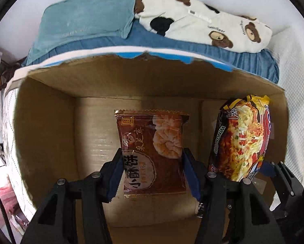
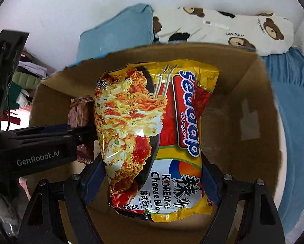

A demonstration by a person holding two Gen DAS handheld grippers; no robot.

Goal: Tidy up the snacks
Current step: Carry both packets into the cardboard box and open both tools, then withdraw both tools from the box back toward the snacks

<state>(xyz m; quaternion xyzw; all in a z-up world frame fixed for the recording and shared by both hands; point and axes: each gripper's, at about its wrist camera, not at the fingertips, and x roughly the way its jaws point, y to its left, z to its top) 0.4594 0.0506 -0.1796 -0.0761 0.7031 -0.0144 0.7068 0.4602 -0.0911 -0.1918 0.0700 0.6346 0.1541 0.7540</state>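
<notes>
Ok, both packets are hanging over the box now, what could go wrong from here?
1. The noodle packet and brown pastry packet hang close together, so the claws could collide when lowering.
2. Dropped from here, either packet may land tilted against the cardboard box wall instead of flat.

My brown biscuit packet [image 1: 152, 152] upright over the cardboard box [image 1: 50, 122]; my yellow-red noodle packet [image 2: 156, 138] upright just beside it

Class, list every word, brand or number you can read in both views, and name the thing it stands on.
"Sedaap", "Mi Segera", "KOREAN", "Cheese Bul": yellow noodle packet, the last word cut off.
"GenRobot.AI": left tongs, on their black body.
"小酥饼": brown snack packet.
Date print on the noodle packet: too blurred to read.
Script on the bear-print cloth: too small to read.
</notes>
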